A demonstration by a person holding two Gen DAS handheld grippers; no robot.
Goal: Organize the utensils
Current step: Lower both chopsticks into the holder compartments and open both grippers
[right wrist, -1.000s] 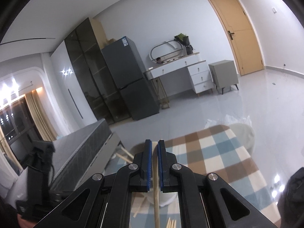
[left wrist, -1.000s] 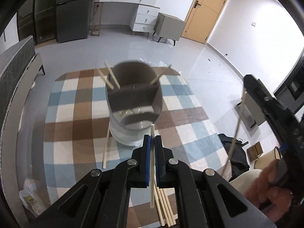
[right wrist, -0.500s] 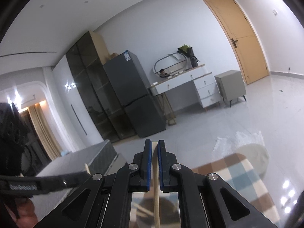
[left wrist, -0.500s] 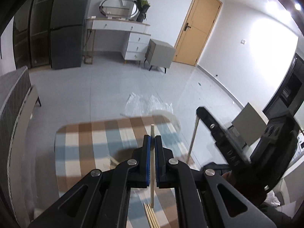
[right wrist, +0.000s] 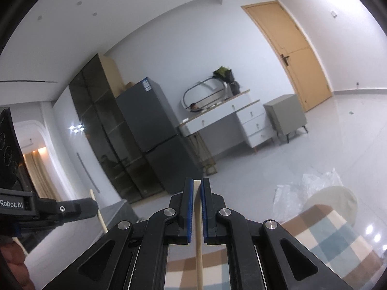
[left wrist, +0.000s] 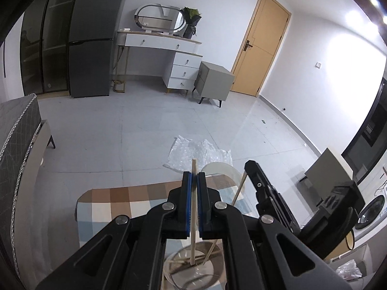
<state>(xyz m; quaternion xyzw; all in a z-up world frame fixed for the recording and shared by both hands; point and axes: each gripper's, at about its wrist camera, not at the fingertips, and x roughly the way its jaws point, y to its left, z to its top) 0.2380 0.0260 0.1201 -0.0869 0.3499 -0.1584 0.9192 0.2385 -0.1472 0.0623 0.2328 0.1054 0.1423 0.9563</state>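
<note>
Left wrist only: glass holder (left wrist: pixel 193 270) below

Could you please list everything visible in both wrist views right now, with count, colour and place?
wooden chopstick: one, pale, clamped in left gripper
second wooden chopstick: one, pale, clamped in right gripper
clear glass holder: one, below left gripper, sticks inside
checked tablecloth: one, brown, blue, white, under the grippers
clear plastic sheet: one, on floor
dark grey fridge: one, back wall
white dressing table: one, oval mirror on top
grey nightstand: one, beside the drawers
yellow wooden door: one, shut
left gripper: black, blue pads, shut
right gripper: black, blue pads, shut
</note>
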